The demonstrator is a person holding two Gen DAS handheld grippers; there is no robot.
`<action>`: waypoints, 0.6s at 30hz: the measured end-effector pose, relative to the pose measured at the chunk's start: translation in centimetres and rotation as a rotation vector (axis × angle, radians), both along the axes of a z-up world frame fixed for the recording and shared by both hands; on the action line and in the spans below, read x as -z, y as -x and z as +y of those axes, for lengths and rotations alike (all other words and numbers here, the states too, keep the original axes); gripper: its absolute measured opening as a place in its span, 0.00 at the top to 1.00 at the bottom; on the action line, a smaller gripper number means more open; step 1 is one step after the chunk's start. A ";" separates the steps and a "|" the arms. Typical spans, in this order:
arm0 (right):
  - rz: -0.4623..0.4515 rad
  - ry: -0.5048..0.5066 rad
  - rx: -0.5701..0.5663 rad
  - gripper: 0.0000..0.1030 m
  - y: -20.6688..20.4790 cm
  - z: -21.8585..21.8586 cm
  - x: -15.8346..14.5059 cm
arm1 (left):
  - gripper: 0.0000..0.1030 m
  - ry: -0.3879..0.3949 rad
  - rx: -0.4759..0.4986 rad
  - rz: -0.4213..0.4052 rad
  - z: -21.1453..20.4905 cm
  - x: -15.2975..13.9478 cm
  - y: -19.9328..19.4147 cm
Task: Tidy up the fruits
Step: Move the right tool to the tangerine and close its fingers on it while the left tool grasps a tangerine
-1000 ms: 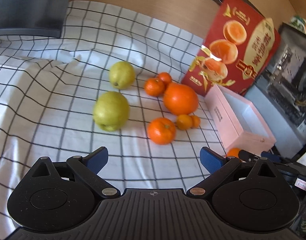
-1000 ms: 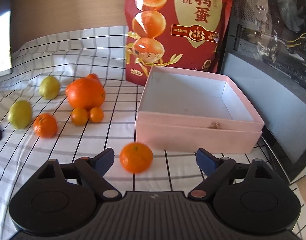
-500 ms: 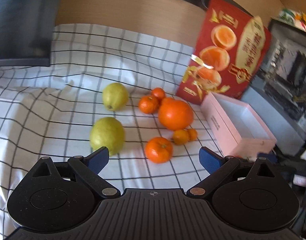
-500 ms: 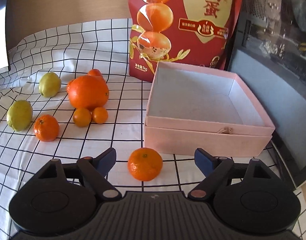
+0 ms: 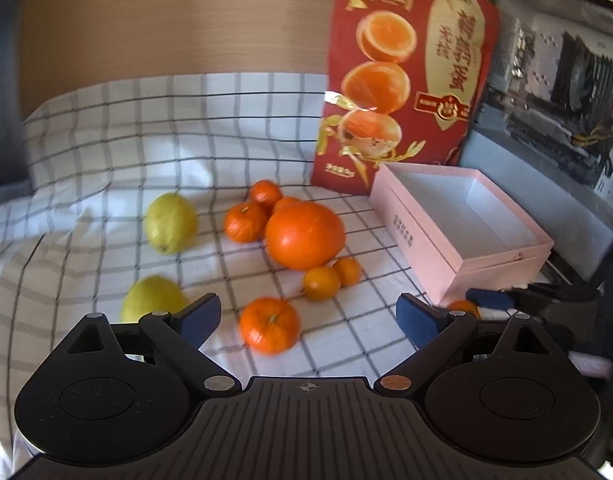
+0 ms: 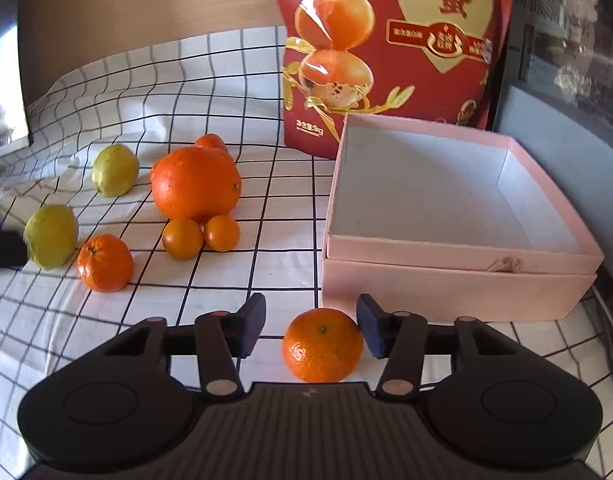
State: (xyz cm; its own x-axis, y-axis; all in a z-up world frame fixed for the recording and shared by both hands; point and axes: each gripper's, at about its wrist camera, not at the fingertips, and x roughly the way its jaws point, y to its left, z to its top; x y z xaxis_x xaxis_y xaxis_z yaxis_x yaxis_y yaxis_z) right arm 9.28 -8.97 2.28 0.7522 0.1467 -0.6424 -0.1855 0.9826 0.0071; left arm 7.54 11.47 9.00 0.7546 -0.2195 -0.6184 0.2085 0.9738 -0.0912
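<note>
A mandarin [image 6: 322, 345] lies on the checked cloth between the fingers of my right gripper [image 6: 311, 326], which is partly closed around it; the right finger touches it, the left stands a little apart. An empty pink box [image 6: 458, 216] stands just beyond. My left gripper [image 5: 308, 314] is open and empty above another mandarin [image 5: 269, 330]. Further out lie a big orange [image 5: 304, 235], two kumquats [image 5: 332, 278], more mandarins [image 5: 246, 220] and two yellow-green fruits [image 5: 171, 223].
A red snack bag [image 6: 390, 48] stands upright behind the pink box. A computer case [image 5: 558, 120] is at the right. A wooden wall backs the cloth. A dark monitor edge [image 6: 4, 92] is at the left.
My right gripper has narrowed around the mandarin and moved closer to it. My left gripper has swung right and lower toward the fruit pile.
</note>
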 end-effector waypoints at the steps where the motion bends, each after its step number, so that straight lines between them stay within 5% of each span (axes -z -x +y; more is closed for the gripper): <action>1: -0.001 0.001 -0.009 0.52 0.2 -0.1 0.0 | 0.16 -0.010 0.008 0.001 -0.6 0.2 -0.9; 2: 0.002 -0.001 -0.016 0.52 0.3 -0.3 0.0 | 0.23 -0.022 0.011 0.003 -1.3 0.5 -1.9; 4: 0.015 -0.013 -0.021 0.52 0.5 -0.9 0.0 | 0.51 -0.069 0.024 0.014 -2.7 1.3 -3.7; 12: 0.032 -0.064 -0.023 0.51 1.9 -3.6 -0.4 | 0.50 -0.206 0.061 0.135 -6.0 5.2 -7.8; 18: 0.029 -0.084 -0.007 0.45 2.8 -4.8 -0.9 | 0.50 -0.225 0.041 0.164 -6.3 6.8 -9.1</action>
